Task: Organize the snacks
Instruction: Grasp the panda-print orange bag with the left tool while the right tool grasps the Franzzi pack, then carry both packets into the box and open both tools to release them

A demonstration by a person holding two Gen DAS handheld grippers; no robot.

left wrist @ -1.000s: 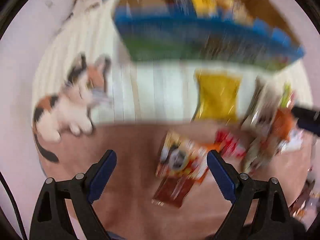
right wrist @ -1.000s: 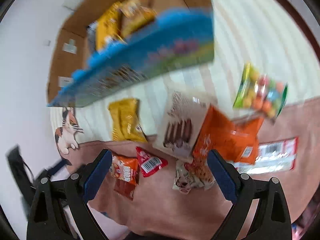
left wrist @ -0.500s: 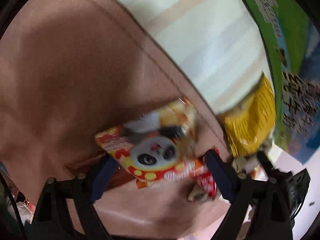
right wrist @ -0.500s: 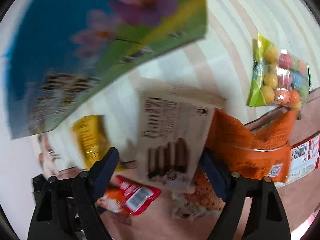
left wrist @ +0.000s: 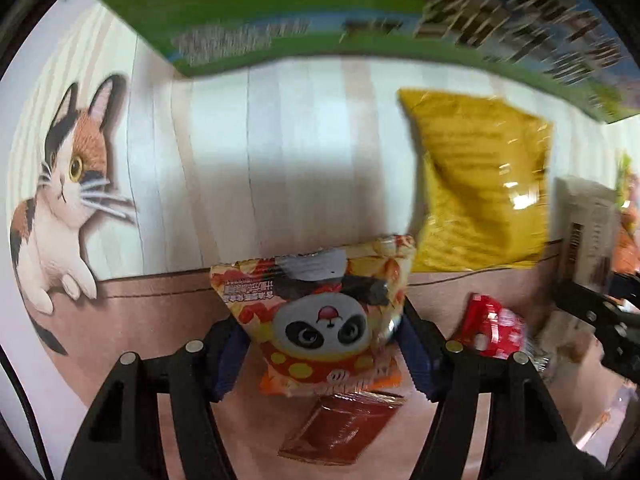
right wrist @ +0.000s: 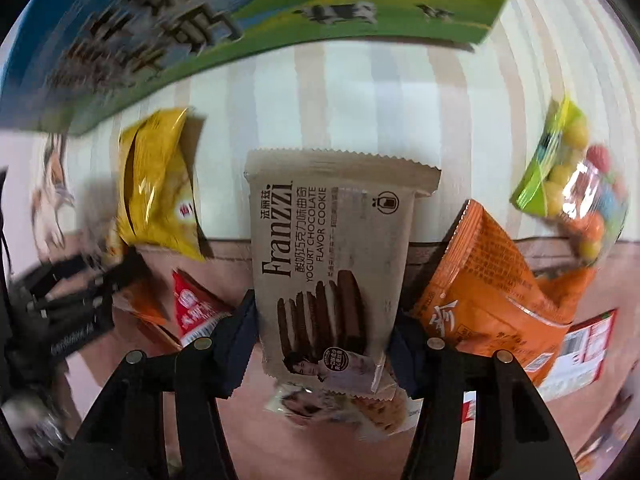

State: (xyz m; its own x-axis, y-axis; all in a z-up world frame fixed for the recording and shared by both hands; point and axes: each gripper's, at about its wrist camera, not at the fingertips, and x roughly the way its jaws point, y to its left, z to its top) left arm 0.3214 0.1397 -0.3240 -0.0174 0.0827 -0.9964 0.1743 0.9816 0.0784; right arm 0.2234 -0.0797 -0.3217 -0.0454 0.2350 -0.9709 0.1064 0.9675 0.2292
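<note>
Closing left claw [left wrist: 320, 354] on panda packet [left wrist: 324, 320], right claw [right wrist: 322, 344] on cookie pack [right wrist: 332, 272].

Each gripper is built of matte black plastic arms with triangular cut-outs. On the left gripper [left wrist: 322, 354], dark blue ribbed pads [left wrist: 228, 360] are fitted inside the fingertips, and round silver screws are set along the arms. The same black frame, blue pads [right wrist: 238, 344] and silver screws are seen on the right gripper [right wrist: 324, 350].
</note>
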